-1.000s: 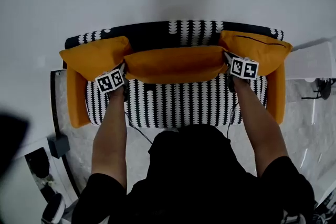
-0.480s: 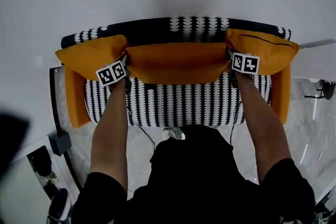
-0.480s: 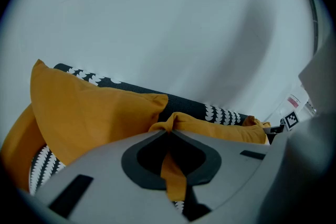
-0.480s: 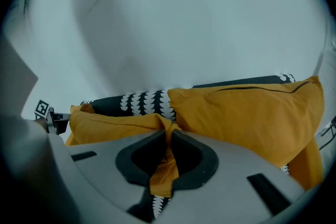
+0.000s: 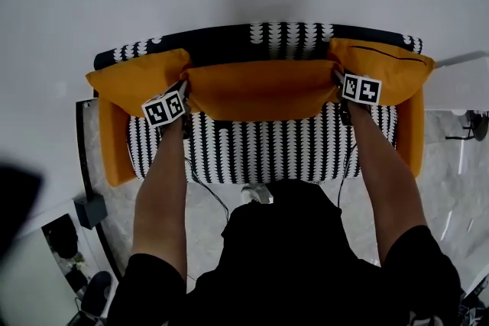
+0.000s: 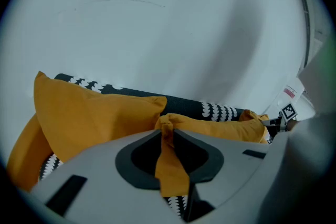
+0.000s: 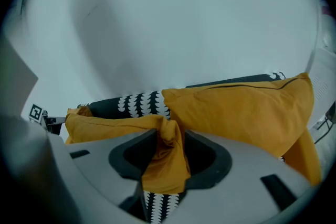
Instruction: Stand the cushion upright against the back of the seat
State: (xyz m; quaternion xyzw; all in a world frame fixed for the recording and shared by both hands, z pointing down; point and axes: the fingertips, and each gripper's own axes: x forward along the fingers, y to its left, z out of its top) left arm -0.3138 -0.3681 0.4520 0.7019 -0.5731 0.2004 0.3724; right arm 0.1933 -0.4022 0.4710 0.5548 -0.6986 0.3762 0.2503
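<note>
Letting go looks like the step in hand: the middle cushion (image 5: pixel 260 91) stands on the seat (image 5: pixel 260 153), leaning on the sofa back (image 5: pixel 221 46) between two side cushions (image 5: pixel 134 76). The left gripper (image 6: pixel 167 136) has narrow, opening jaws that pinch one corner. The right gripper (image 7: pixel 168 136) has opened wider, with the other corner loose between its jaws. Next, both should draw straight back without snagging the cloth and tipping the cushion

I wear a black shirt (image 5: pixel 290 256) at six o'clock, short sleeves (image 5: pixel 149 282) at seven and five. Thin black cables (image 5: pixel 205 191) trail beside my forearms.
</note>
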